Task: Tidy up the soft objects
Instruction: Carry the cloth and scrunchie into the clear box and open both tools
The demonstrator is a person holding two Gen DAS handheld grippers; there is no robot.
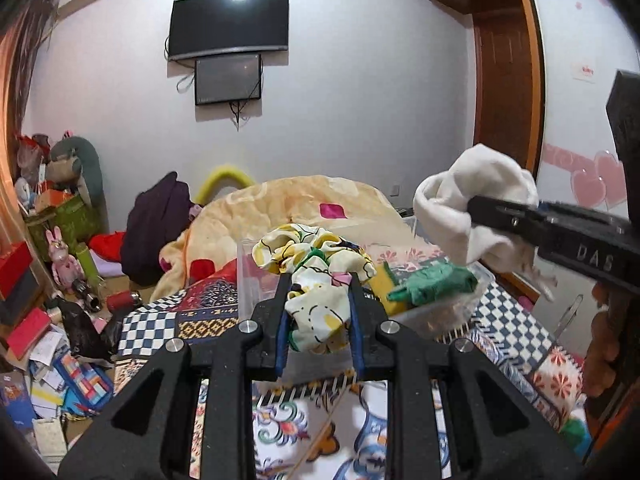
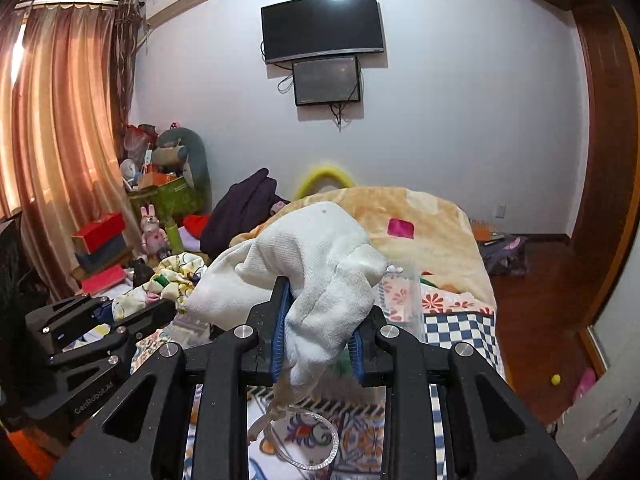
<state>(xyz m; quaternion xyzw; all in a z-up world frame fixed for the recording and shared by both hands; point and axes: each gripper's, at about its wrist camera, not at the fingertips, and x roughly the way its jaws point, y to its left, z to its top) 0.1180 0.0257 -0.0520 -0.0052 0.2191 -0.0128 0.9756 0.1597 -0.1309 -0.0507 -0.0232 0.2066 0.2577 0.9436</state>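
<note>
My left gripper (image 1: 319, 280) is shut on a yellow, white and green patterned cloth (image 1: 316, 268), held above the bed. It also shows at the left of the right wrist view (image 2: 160, 284). My right gripper (image 2: 320, 292) is shut on a white towel cloth (image 2: 316, 264), also held in the air. In the left wrist view that white cloth (image 1: 468, 204) hangs at the right. A clear plastic bin (image 1: 448, 304) on the bed holds a green cloth (image 1: 436, 282) and a yellow piece.
A patterned bedspread (image 1: 520, 336) covers the bed, with a beige blanket (image 1: 296, 204) heaped at the far end. Clutter of boxes and toys (image 1: 60, 280) lies on the floor at the left. A wooden door (image 1: 504, 80) is at the right.
</note>
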